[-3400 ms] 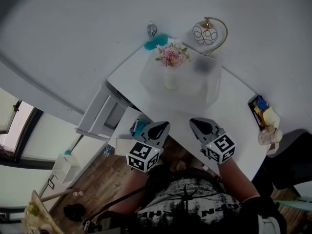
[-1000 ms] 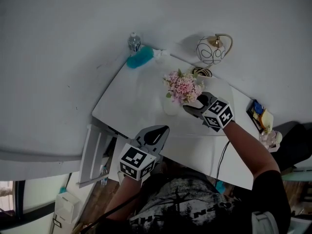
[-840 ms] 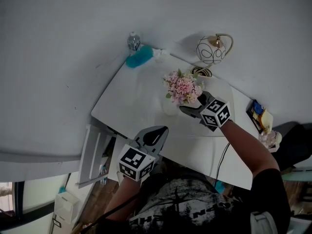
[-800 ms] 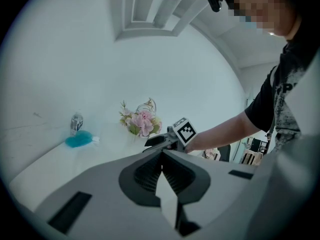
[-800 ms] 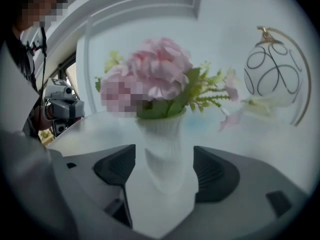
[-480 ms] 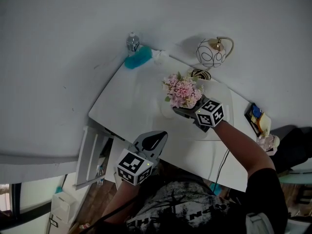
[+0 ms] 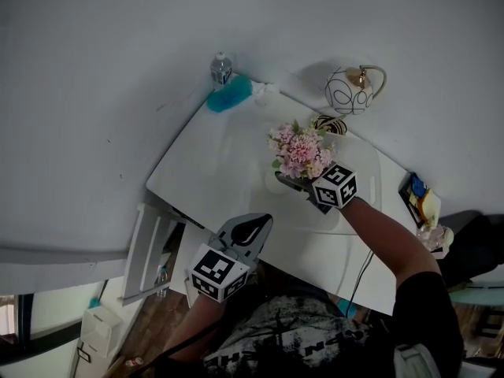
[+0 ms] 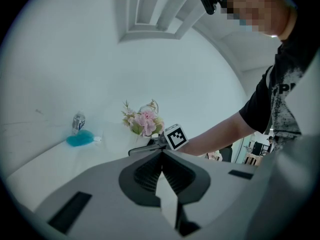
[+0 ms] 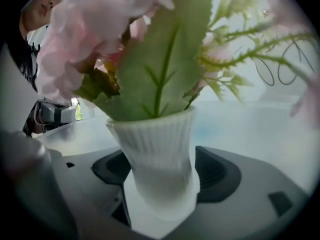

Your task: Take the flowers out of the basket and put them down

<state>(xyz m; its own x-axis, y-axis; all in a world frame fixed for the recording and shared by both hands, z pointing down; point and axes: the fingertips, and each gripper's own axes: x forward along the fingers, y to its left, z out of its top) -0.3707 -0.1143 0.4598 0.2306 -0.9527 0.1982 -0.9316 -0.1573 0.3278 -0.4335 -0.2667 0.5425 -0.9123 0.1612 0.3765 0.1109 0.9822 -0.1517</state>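
Pink flowers (image 7: 301, 152) stand in a white ribbed vase (image 9: 160, 159) inside a translucent basket (image 7: 364, 181) on the white table (image 7: 213, 172). My right gripper (image 7: 293, 181) reaches in level at the vase. Its jaws have just been opening and stand wide, with the vase's lower part between the fingers (image 9: 220, 176); a gap shows at the right pad. In the left gripper view the flowers (image 8: 145, 121) and the right gripper (image 8: 145, 149) show straight ahead. My left gripper (image 7: 250, 228) hangs shut off the table's near edge, holding nothing.
A teal duster (image 7: 228, 97) and a small bottle (image 7: 221, 68) lie at the table's far left corner. A round wire lamp (image 7: 352, 90) and a striped object (image 7: 329, 124) stand behind the basket. A tray of small items (image 7: 417, 195) sits far right. Open drawers (image 7: 153, 246) jut out left.
My right gripper has slid left under the flowers and opened wide, so its jaws now flank the vase. The left gripper has stayed where it was.
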